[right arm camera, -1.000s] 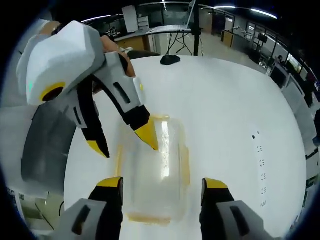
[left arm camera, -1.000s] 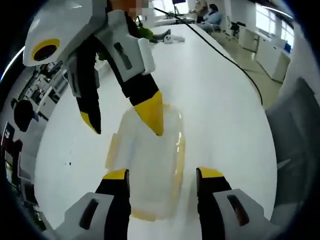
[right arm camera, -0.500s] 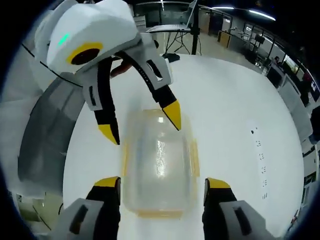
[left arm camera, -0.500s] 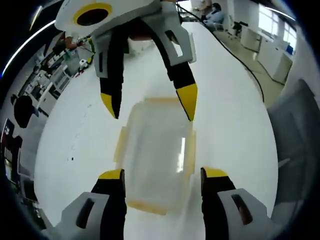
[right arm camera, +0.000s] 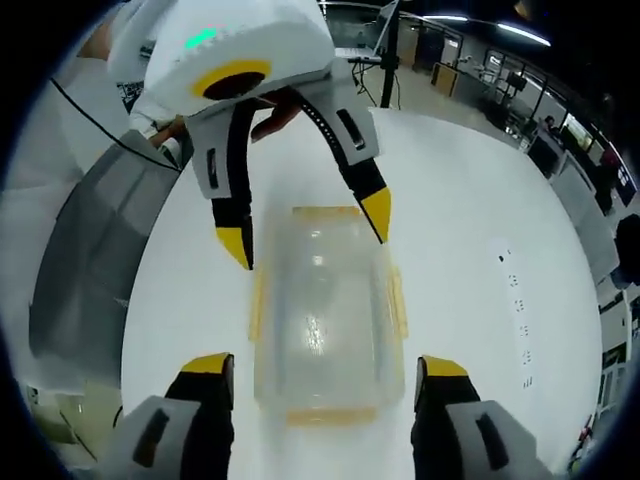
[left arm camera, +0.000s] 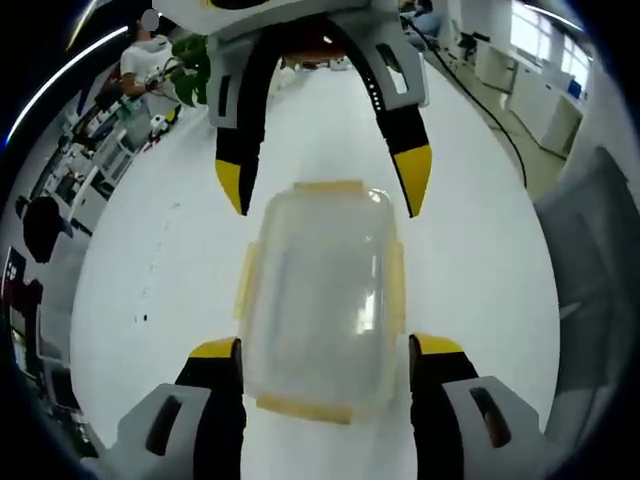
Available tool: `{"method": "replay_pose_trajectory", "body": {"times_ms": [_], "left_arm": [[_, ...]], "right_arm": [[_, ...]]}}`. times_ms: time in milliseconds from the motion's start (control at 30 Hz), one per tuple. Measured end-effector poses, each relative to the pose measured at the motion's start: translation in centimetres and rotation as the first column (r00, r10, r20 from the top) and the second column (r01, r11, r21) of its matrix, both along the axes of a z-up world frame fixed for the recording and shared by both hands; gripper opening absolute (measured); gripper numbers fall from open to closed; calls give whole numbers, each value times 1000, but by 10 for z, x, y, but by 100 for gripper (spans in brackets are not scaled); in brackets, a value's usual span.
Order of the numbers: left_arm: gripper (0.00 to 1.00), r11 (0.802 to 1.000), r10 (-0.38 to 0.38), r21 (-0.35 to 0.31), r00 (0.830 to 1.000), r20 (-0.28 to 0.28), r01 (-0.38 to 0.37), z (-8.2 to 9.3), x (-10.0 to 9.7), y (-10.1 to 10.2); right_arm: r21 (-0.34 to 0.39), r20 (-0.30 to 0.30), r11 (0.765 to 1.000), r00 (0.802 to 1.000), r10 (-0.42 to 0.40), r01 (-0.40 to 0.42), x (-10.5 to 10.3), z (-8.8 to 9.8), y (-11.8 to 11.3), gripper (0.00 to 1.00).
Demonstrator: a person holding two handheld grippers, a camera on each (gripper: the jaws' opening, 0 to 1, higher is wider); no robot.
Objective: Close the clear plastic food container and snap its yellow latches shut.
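A clear plastic container (left arm camera: 320, 300) with its lid on lies on the white table (left arm camera: 480, 250). Its yellow latches (left arm camera: 245, 283) flare outward at the sides and ends. My left gripper (left arm camera: 325, 350) is open, one jaw on each side of the container's near end. My right gripper (left arm camera: 320, 185) comes in from the top, open, its yellow tips beside the far end. In the right gripper view the same container (right arm camera: 325, 310) lies between my open right gripper (right arm camera: 325, 367) and the open left gripper (right arm camera: 307, 228) opposite. A side latch (right arm camera: 395, 300) stands out from the wall.
A black cable (left arm camera: 480, 130) runs along the table's right part. A grey chair back (right arm camera: 85, 260) stands at the table edge. A person (left arm camera: 150, 55) and a green plant (left arm camera: 190, 60) are at the far end. A black stand (right arm camera: 385, 50) rises beyond the table.
Both grippers have squared up to the container from opposite ends. The facing gripper swung from a tilted pose to straight on, its tips now straddling the far end instead of resting over the lid.
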State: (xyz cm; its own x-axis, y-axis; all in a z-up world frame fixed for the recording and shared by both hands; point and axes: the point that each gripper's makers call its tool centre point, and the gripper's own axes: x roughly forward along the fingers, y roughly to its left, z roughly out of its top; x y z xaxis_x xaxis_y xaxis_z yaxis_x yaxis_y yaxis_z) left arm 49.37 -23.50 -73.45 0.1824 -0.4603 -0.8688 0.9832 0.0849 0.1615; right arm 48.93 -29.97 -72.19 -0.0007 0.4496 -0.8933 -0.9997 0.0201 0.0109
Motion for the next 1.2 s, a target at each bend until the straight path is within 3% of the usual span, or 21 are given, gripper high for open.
{"method": "replay_pose_trajectory", "body": {"times_ms": [733, 1033, 1200], "left_arm": [[73, 997, -35, 62, 999, -11, 36, -14, 6, 2], [75, 993, -62, 101, 998, 4, 62, -22, 7, 7], [78, 990, -77, 120, 997, 11, 75, -28, 7, 7]], "right_arm": [[-2, 41, 1000, 999, -24, 24, -2, -21, -1, 80], [-21, 52, 999, 998, -25, 26, 0, -32, -4, 80], [-70, 87, 998, 996, 8, -2, 2, -39, -6, 79]]}}
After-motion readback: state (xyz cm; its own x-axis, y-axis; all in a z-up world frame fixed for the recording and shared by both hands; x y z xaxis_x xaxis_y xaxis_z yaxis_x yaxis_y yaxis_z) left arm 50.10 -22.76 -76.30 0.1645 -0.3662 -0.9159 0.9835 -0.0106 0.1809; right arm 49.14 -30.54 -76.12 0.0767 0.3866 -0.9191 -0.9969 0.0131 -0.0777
